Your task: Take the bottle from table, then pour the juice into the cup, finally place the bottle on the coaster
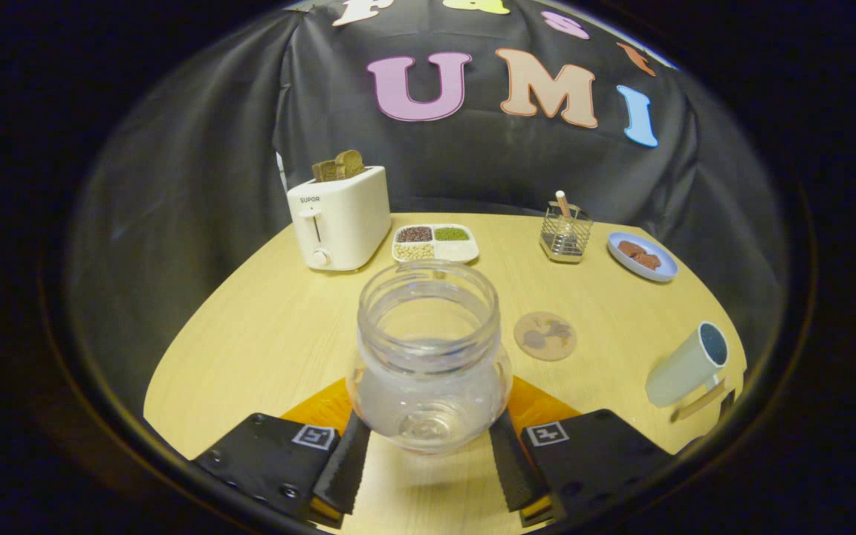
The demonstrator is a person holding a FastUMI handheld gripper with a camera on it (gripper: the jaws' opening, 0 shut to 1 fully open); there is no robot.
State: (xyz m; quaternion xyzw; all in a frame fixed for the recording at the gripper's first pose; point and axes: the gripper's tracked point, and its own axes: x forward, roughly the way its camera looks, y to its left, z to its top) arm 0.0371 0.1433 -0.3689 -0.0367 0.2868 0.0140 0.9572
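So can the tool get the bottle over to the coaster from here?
Probably yes. The tool is shut on the bottle, and the coaster lies just beyond the fingers on bare table, with nothing between them.

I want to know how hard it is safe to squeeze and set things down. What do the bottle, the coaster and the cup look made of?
The bottle, pressed between the hand-held gripper's fingers, looks like clear, glossy plastic: see-through walls with soft highlights, though glass is possible. The coaster looks like matte cork or wood, brownish with darker patches. The cup looks like smooth pale ceramic or plastic.
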